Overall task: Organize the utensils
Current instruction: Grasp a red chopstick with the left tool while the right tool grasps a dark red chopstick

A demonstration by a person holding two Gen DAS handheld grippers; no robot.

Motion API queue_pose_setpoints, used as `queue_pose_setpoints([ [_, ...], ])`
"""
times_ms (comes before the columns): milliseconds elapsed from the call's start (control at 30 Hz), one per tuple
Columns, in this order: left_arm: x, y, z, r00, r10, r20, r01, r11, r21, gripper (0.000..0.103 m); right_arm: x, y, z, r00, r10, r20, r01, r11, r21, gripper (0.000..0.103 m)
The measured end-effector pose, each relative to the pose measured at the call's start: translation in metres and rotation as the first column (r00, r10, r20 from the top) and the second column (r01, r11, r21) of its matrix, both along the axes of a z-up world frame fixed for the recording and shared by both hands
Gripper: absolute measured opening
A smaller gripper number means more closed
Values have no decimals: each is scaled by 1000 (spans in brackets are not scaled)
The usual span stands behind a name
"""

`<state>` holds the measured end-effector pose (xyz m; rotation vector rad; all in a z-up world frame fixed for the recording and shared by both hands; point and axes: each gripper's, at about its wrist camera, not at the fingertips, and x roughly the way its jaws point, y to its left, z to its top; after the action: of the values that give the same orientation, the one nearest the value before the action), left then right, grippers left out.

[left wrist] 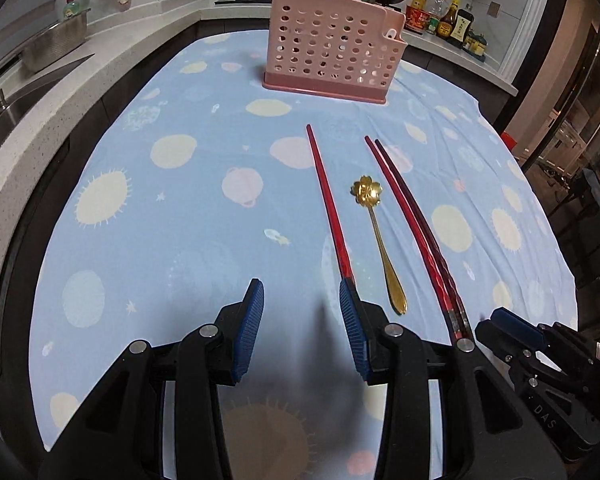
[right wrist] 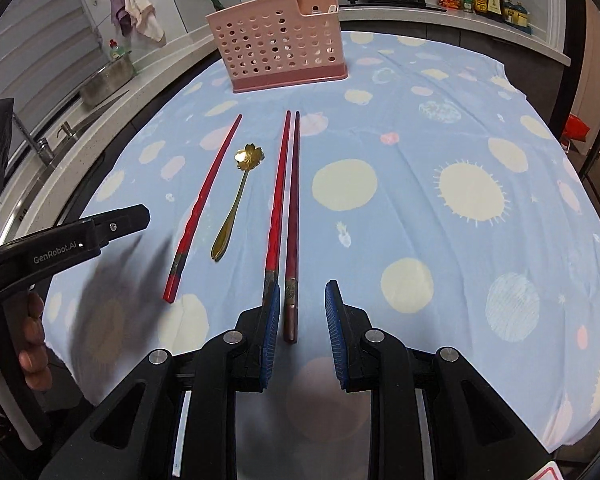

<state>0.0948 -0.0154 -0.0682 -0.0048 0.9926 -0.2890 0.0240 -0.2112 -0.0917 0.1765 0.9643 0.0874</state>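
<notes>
My tongs' blue pads point(right wrist: 270, 332) look ribbed and rubbery, the spoon point(right wrist: 240, 196) is shiny gold metal, the chopsticks point(right wrist: 278, 196) glossy red lacquer, the holder point(right wrist: 278, 46) matt pink perforated plastic, the desk's cloth point(right wrist: 420, 208) soft and matt.

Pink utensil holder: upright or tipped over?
Upright. The pink utensil holder stands on its base on the blue cloth, open top facing up.

A: Any room around the left gripper point(left wrist: 302, 328)?

B: Yep, bare tablecloth point(left wrist: 148, 208) from 9 to 12 o'clock. At 1 o'clock a lone red chopstick point(left wrist: 327, 204), gold spoon point(left wrist: 376, 240) and chopstick pair point(left wrist: 412, 232) lie close together. The pink utensil basket point(left wrist: 332, 46) blocks the far edge at 12.
</notes>
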Motion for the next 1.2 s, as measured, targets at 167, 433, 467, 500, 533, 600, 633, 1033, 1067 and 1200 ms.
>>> queue_pose_setpoints([
  [167, -10, -4, -5, 1000, -16, -17, 16, 1000, 0, 38, 0, 2, -3, 1000, 9, -11, -9, 1000, 1, 23],
  [433, -18, -15, -9, 999, -49, -23, 49, 999, 6, 38, 1, -1, -7, 1000, -7, -24, 7, 1000, 7, 19],
  [467, -19, -16, -9, 998, -53, -24, 53, 999, 5, 38, 2, -3, -8, 1000, -12, -27, 12, 1000, 9, 19],
  [500, -18, -17, -10, 998, -57, -24, 57, 998, 5, 38, 2, -4, -9, 999, -17, -31, 17, 1000, 13, 18],
  [533, -19, -18, -10, 998, -60, -25, 60, 998, 6, 38, 2, -6, -10, 999, -22, -35, 22, 1000, 13, 15],
  [600, -20, -20, -12, 998, -66, -24, 67, 998, 8, 44, 3, -8, -12, 999, -26, -38, 26, 1000, 13, 13],
  [633, -21, -22, -12, 997, -70, -22, 70, 997, 13, 44, 3, -8, -12, 999, -27, -39, 27, 1000, 13, 13],
  [1033, -16, -29, -23, 997, -78, -18, 78, 996, 33, 38, 5, -5, -13, 999, -19, -34, 19, 1000, -1, 12],
  [1067, -16, -29, -23, 997, -78, -18, 79, 996, 35, 32, 5, -5, -13, 999, -19, -34, 19, 1000, -1, 12],
  [1200, -15, -27, -24, 996, -86, -24, 86, 996, 21, 13, 5, -5, -14, 999, -19, -34, 19, 1000, 0, 12],
])
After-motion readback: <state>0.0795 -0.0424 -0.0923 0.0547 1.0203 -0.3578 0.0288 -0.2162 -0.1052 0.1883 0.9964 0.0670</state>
